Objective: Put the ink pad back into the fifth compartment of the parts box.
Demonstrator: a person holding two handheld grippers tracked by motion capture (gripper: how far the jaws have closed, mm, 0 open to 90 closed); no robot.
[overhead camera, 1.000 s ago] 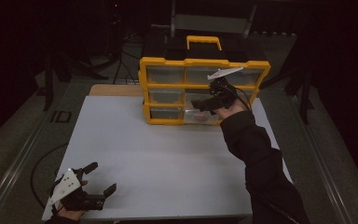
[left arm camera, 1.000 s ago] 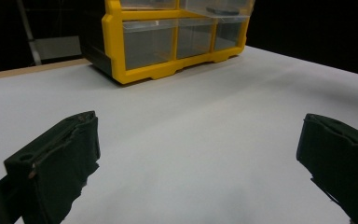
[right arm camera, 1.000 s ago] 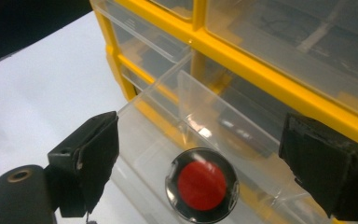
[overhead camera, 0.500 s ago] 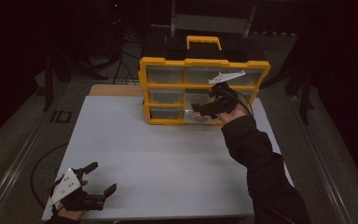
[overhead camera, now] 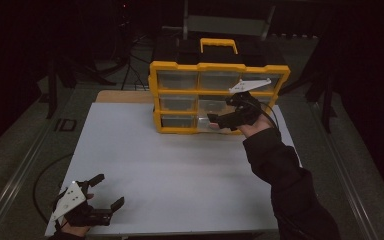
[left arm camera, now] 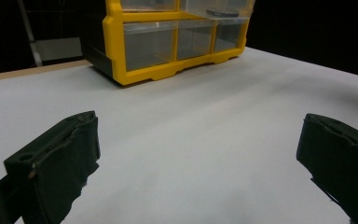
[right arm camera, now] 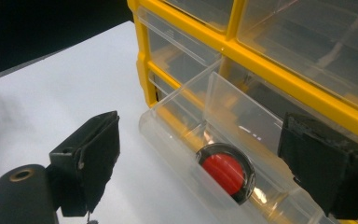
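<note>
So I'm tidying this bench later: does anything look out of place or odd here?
One thing: the bottom drawer of the yellow organizer is pulled out onto the table, while the other drawers sit flush. A round black piece with a red centre lies in it. The right gripper hovers there, jaws apart. Nothing looks spilled or broken.

We seem to be in a lab or recording studio, not a home. In the high view the room is kept dark all round, with black surroundings at the upper left and right of the frame. Stands point(overhead camera: 55, 80) with dark legs rise at the left and right edges, and cables point(overhead camera: 130, 47) trail over the grey floor point(overhead camera: 25, 145) near the top centre. At the middle stands a counter point(overhead camera: 180, 165) covered by a plain white sheet, carrying a yellow parts cabinet point(overhead camera: 180, 100) with clear drawers. At the frame's left, a rail point(overhead camera: 15, 180) runs along the floor.
</note>
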